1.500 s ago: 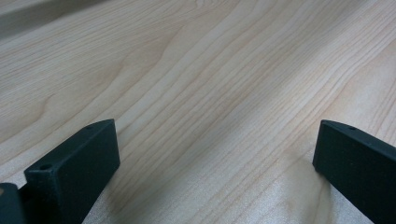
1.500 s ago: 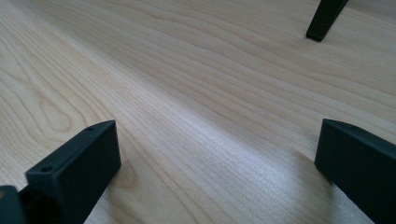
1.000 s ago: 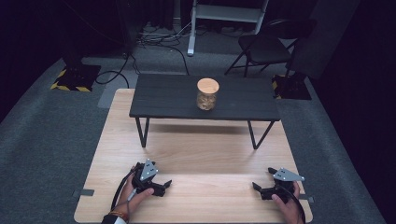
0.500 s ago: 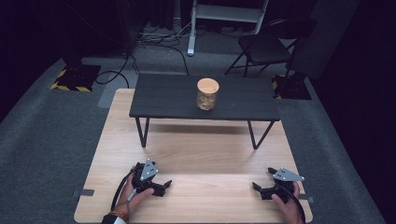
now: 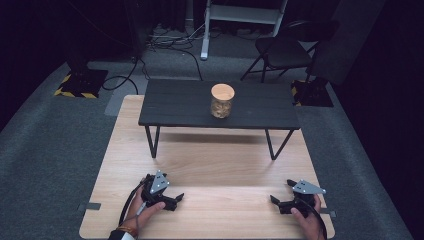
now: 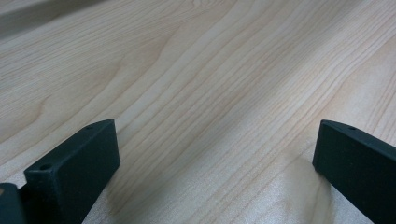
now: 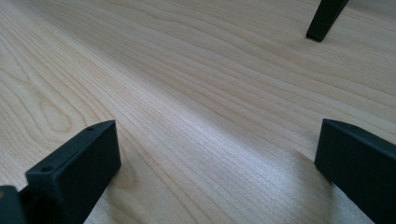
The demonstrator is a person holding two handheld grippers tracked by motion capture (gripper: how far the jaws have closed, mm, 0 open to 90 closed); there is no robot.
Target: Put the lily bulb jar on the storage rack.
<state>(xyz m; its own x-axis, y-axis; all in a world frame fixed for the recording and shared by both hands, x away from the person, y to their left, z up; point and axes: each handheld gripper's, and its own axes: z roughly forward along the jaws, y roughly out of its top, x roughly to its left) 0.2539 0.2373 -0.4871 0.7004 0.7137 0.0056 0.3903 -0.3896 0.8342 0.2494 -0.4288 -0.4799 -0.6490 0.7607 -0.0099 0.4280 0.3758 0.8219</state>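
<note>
Claws both spread wide, left claw [image 5: 176, 198], right claw [image 5: 275, 202]; jar [image 5: 222, 100] contents indistinct

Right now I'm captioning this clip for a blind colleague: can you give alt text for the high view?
A person's hands rest the left gripper and right gripper, jaws apart, on a pale wooden table. Beyond them, a lidded jar stands on a small black raised table.

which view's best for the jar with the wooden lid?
High view: the jar stands whole on the small black table, lid on. The right gripper view catches just one leg of that table; the left gripper view faces bare wood.
</note>
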